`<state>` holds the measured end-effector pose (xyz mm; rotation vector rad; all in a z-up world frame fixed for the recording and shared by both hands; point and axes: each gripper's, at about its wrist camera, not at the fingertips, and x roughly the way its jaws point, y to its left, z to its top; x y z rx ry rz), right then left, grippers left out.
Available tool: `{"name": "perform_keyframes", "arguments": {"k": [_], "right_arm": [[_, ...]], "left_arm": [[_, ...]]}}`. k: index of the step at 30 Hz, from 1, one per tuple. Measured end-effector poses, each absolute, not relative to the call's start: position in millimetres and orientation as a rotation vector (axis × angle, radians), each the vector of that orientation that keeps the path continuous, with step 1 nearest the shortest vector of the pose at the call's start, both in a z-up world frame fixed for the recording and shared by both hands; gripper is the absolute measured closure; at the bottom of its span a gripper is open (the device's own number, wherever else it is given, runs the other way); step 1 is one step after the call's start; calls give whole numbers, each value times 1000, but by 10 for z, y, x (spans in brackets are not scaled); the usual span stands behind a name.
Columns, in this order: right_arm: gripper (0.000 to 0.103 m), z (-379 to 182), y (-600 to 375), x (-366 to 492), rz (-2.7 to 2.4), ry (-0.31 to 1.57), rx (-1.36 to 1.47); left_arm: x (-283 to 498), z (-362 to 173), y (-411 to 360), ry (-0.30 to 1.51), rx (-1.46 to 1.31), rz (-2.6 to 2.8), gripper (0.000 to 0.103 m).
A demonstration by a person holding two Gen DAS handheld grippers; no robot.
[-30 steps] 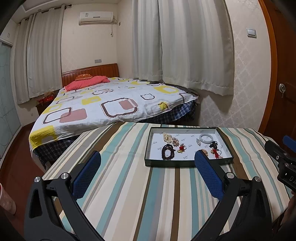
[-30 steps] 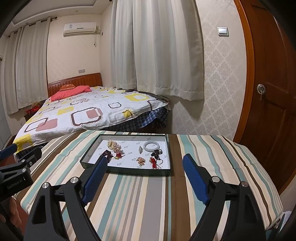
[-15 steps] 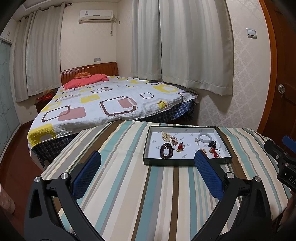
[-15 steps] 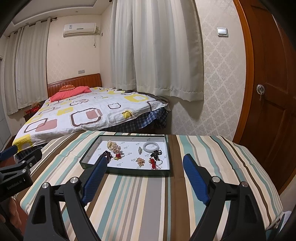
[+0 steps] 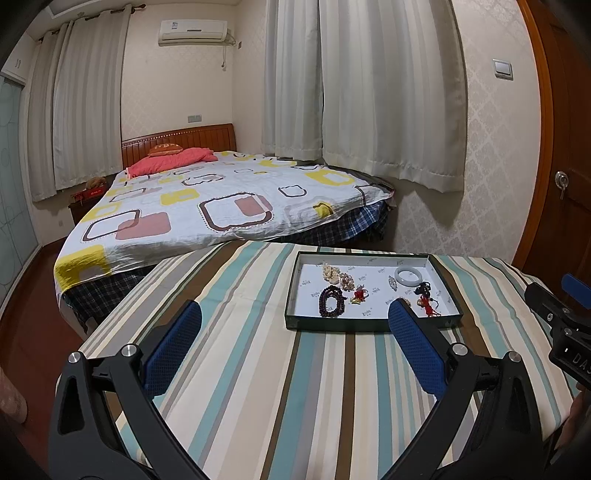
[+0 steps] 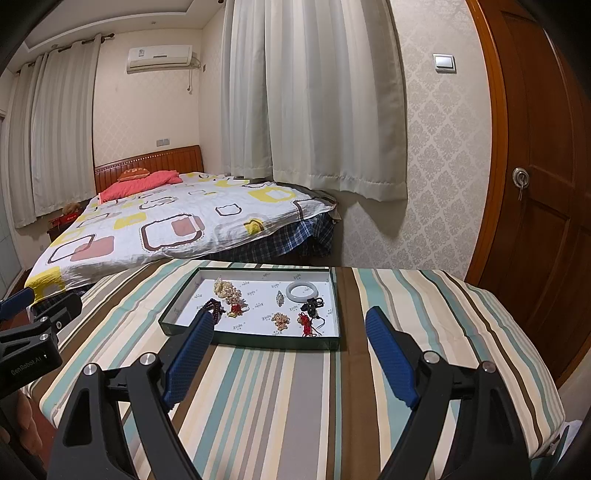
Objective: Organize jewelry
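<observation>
left gripper (image 5: 293, 314): jaws wide, nothing between, hovers over striped tablecloth (image 5: 258, 369) near side of tray
right gripper (image 6: 290, 321): jaws wide, empty, just in front of tray
tray (image 6: 258, 341): dark rim, white liner, far half of table
jewelry: all inside tray; white bangle (image 6: 303, 291) far right, dark bead bracelet (image 5: 331, 301) near left, red knot charm (image 6: 306, 323), pale bead cluster (image 6: 225, 288)
background: bed (image 5: 207, 206), curtains

Ahead, beyond the striped table (image 5: 258, 369): a bed (image 5: 221, 206) under a patterned quilt, red pillow (image 5: 173, 158) against a wooden headboard (image 5: 184, 138). Cream curtains (image 5: 388, 92) above, an air conditioner (image 5: 192, 32) high up. Far right, a wooden door (image 6: 546, 184); patterned wallpaper (image 6: 439, 147) bearing a light switch (image 6: 444, 62).
</observation>
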<state>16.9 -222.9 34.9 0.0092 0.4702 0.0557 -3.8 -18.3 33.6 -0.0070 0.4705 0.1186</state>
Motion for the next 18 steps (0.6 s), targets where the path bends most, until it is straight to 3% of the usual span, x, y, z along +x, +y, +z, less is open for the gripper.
{"name": "perform_keyframes", "arguments": {"k": [18], "right_arm": [[21, 342, -2228, 164, 56, 473, 7]], "left_arm": [[4, 358, -223, 477, -25, 95, 4]]}}
